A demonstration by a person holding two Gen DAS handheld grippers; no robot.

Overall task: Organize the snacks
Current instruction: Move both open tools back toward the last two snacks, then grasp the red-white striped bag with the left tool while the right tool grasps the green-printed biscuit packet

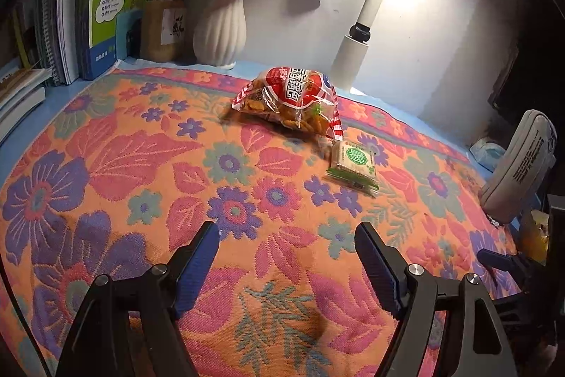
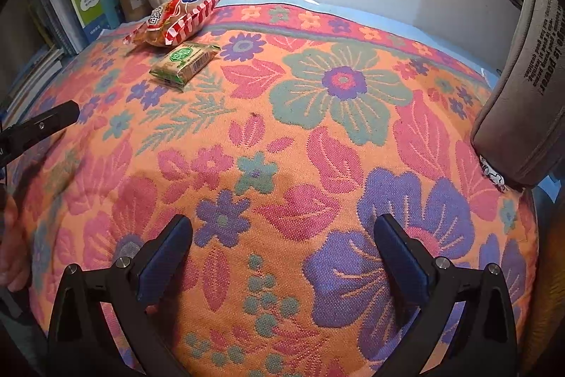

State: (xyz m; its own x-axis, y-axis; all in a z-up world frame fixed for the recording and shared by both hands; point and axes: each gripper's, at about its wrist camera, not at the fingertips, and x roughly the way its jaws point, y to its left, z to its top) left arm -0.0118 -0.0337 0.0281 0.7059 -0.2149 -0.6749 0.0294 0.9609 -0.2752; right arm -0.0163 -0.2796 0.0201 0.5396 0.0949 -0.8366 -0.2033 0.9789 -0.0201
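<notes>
My left tongs [image 1: 286,235] and right tongs [image 2: 282,228] both gape, empty. Only the left view shows the lamp [image 1: 370,6]; only the right shows my hand [image 2: 12,257].

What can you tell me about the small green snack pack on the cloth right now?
The small green snack pack is a flat, rectangular packet in glossy clear wrap, with a tan face, a green emblem in the middle and green edges. It lies flat on the floral cloth, just in front of the red snack bag; whether the two touch cannot be told. It looks sealed and undamaged. Neither tool is near it, and nothing grips it.
</notes>
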